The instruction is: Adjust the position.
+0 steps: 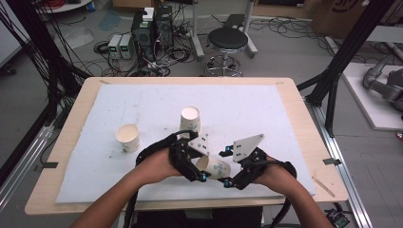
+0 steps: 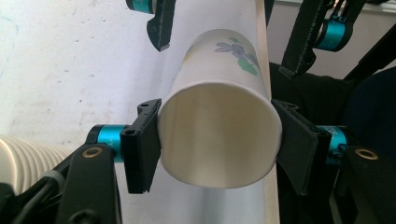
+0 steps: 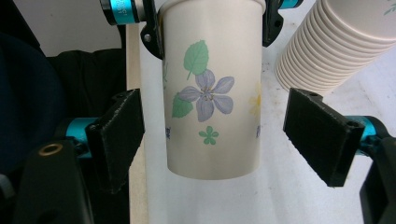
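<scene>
From the high view, I am holding a flowered paper cup [image 1: 215, 167] on its side just above the near part of the tabletop [image 1: 71, 190], between my two hands; my left claw [image 1: 202, 161] is clamping it near the rim so that the base points at my right claw [image 1: 229, 167]. A stack of cups [image 1: 190, 119] and a lone cup [image 1: 128, 137] are standing well apart behind, leaving open room on the white mat.

In the left gripper view, my pads are pressing both sides of the cup's [image 2: 219, 135] open mouth, and the tabletop's front edge is running close behind it.

In the right gripper view, my right claw is standing released, its jaws flanking the cup's [image 3: 212, 93] base without touching, with the stack [image 3: 336, 42] near on one side.
</scene>
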`<state>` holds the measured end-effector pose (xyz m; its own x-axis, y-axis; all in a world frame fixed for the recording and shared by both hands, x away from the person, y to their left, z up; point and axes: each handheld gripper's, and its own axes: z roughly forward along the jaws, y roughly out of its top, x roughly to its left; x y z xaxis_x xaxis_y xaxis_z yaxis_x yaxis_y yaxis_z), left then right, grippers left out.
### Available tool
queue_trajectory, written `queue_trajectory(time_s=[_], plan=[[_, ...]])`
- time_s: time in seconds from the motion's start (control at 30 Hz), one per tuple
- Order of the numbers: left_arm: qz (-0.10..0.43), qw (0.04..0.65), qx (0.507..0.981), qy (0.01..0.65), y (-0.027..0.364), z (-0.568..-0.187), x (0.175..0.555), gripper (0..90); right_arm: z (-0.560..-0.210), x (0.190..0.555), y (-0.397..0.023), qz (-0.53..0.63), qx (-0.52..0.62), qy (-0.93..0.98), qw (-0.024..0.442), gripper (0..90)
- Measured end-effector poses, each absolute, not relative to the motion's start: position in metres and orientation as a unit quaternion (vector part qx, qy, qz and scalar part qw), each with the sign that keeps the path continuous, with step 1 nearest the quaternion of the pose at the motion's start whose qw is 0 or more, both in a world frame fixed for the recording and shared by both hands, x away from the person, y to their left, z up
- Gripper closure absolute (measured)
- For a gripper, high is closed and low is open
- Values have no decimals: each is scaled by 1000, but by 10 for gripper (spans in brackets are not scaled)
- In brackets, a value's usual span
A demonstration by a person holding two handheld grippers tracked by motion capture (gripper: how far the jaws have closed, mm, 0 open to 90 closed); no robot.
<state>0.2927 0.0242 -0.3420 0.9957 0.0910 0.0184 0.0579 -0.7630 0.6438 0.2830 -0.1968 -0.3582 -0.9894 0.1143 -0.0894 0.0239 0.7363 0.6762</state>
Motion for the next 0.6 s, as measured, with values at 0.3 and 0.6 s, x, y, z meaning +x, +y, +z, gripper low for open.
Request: queue_trajectory(time_s=[0.3,0.6], plan=[[26,324,945,36,20,-340,293,369,-360,283,-195,352,36,933,62,209],[24,317,947,34,20,-341,294,369,-364,284,-191,338,30,939,65,210]])
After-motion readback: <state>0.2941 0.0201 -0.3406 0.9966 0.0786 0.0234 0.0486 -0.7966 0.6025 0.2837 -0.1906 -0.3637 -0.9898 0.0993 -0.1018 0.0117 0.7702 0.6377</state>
